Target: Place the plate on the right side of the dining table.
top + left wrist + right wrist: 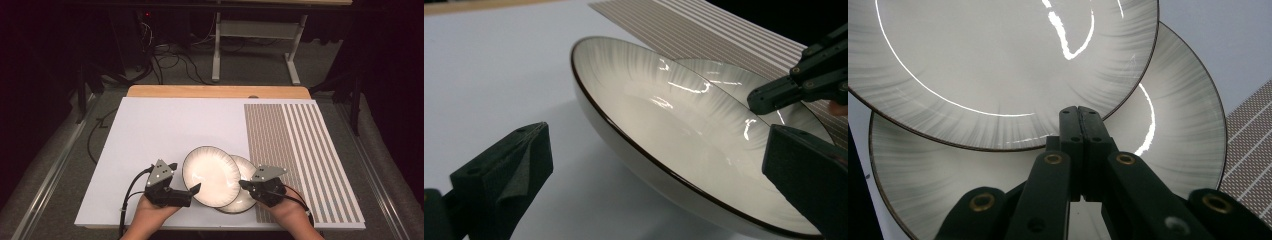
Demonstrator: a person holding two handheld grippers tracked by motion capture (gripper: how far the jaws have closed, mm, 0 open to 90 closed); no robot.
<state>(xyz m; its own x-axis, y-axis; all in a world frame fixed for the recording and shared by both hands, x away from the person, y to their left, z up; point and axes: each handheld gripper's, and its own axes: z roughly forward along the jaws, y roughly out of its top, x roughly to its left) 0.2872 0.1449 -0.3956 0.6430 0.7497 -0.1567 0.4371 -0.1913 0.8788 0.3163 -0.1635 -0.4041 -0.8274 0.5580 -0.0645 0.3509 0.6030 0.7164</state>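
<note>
Plates sit near the worktop's front edge: from the high view, your upper plate leans tilted over the lower plate, just left of the striped mat. Your left gripper and right gripper flank them, forearms entering from the front. In the left gripper view, your jaws stand spread around the upper plate's dark-edged rim. In the right gripper view, your jaws are pressed together above the lower plate, empty; both plates are glossy, off-white, ribbed.

You're in lab or test room: dark floor, loose cables, bare metal stand, white board on workbench.
</note>
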